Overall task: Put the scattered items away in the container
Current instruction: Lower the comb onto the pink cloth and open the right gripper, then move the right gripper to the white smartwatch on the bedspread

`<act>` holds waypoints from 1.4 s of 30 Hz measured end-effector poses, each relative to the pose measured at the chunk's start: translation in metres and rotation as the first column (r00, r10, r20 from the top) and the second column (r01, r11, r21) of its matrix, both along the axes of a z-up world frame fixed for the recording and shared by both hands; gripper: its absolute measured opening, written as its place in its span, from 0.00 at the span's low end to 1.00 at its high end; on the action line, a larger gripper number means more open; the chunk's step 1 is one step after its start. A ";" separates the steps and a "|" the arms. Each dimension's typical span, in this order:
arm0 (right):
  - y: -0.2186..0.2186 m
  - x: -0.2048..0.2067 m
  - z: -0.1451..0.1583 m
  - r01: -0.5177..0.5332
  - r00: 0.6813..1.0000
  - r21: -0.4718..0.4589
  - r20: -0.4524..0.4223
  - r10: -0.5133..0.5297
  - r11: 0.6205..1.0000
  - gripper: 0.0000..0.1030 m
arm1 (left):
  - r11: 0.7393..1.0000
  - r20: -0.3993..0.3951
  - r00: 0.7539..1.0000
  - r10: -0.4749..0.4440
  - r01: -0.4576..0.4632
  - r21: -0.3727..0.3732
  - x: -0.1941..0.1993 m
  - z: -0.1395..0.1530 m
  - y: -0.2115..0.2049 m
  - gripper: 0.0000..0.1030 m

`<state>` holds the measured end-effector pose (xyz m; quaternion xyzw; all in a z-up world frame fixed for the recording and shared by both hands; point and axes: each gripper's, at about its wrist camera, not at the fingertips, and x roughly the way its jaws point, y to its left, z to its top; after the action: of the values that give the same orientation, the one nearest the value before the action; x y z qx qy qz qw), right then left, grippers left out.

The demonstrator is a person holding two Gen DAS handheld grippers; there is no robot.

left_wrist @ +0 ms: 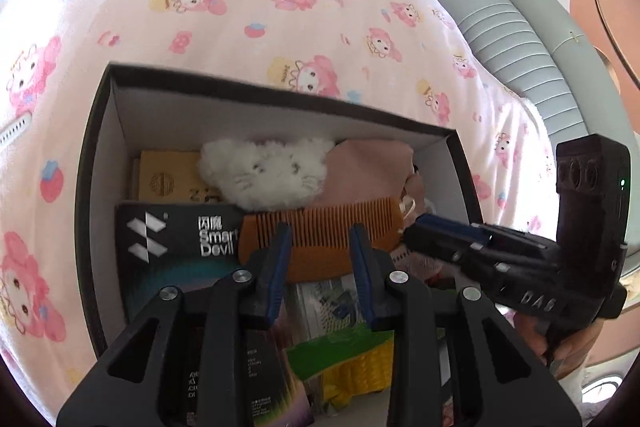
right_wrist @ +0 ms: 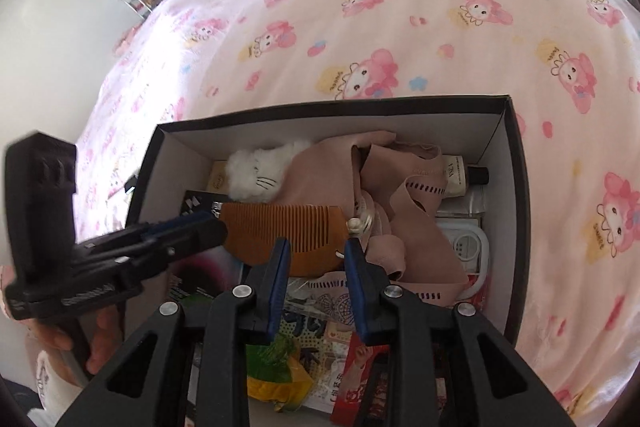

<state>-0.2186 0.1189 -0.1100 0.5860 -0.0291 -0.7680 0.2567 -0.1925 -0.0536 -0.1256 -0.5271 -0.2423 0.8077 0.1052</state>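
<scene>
Inside the black box (left_wrist: 96,155) on the bed, the wooden comb (left_wrist: 320,239) is lying flat atop a dark carton (left_wrist: 176,239), the plush white toy (left_wrist: 264,175) sitting at its 11 o'clock and pink fabric (right_wrist: 328,171) bunching at 2 o'clock. Left tongs (left_wrist: 322,247) and right tongs (right_wrist: 316,259) are both hanging released over it, grasping nothing. Judging the comb rigid, light, smooth-backed, with thin brittle teeth; gripping across the solid spine looks safest. Fabric seems soft and limp; the toy fluffy, compressible.
</scene>
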 end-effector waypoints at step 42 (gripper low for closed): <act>-0.102 0.147 0.130 -0.165 0.918 0.010 -0.363 0.157 0.986 0.40 | 0.978 -0.300 0.941 0.155 -0.188 -0.085 0.177 0.127 -0.063 0.48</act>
<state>-0.0716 0.0166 0.0200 0.4317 0.0592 -0.8389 0.3261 -0.0157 -0.1171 0.0009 -0.3838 -0.2233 0.8951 0.0391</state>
